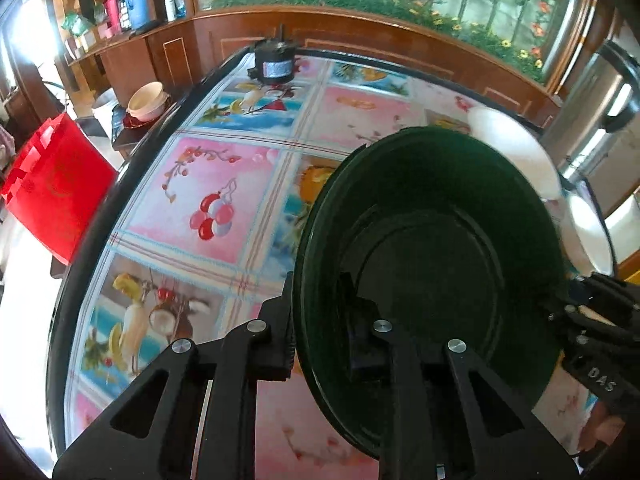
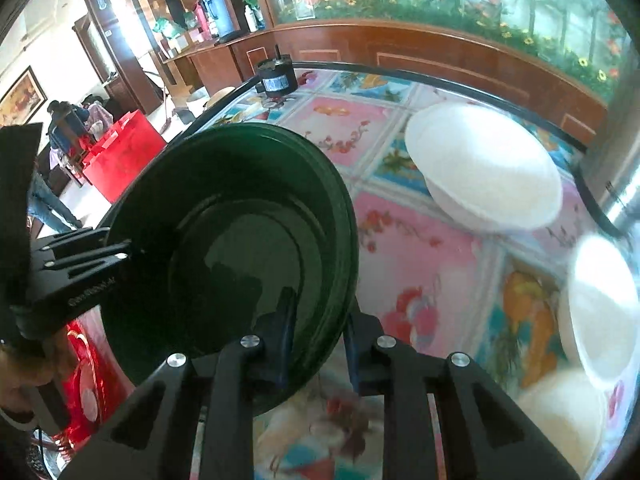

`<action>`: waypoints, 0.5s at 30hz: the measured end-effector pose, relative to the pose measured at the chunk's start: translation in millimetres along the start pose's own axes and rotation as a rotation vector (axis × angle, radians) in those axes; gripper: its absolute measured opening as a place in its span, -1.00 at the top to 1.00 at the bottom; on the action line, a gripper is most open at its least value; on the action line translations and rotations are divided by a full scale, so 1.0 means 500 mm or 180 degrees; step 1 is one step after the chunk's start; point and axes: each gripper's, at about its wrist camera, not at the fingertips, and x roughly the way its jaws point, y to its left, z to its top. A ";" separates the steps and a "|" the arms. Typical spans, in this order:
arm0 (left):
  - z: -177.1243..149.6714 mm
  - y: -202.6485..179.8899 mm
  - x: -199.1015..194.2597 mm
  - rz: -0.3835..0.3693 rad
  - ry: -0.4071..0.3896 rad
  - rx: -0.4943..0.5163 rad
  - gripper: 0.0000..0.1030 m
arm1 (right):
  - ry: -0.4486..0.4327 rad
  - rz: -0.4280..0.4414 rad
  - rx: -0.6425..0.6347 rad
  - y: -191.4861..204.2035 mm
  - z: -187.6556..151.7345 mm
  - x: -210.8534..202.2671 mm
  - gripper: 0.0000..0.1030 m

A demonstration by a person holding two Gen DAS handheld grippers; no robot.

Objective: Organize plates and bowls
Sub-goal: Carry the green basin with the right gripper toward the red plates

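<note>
A dark green bowl [image 1: 432, 280] is hanging tilted above the table [image 1: 208, 200], both grippers pinching its rim: the left gripper [image 1: 320, 344] is clamping the near-left edge, the right gripper [image 2: 320, 344] the opposite edge. White bowls [image 2: 484, 168] are sitting beyond.

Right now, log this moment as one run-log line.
left gripper: shut on green bowl rim | right gripper: shut on opposite rim | bowl: lifted, tilted | white bowls: on table
</note>
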 end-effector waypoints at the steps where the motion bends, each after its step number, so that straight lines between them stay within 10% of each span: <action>1: -0.008 -0.005 -0.012 -0.0007 -0.0008 0.0021 0.66 | -0.0005 0.0009 0.0025 -0.001 -0.007 -0.006 0.58; 15: -0.151 -0.059 -0.096 -0.0211 0.0020 0.0134 0.66 | -0.0089 0.0002 0.0258 0.005 -0.145 -0.109 0.54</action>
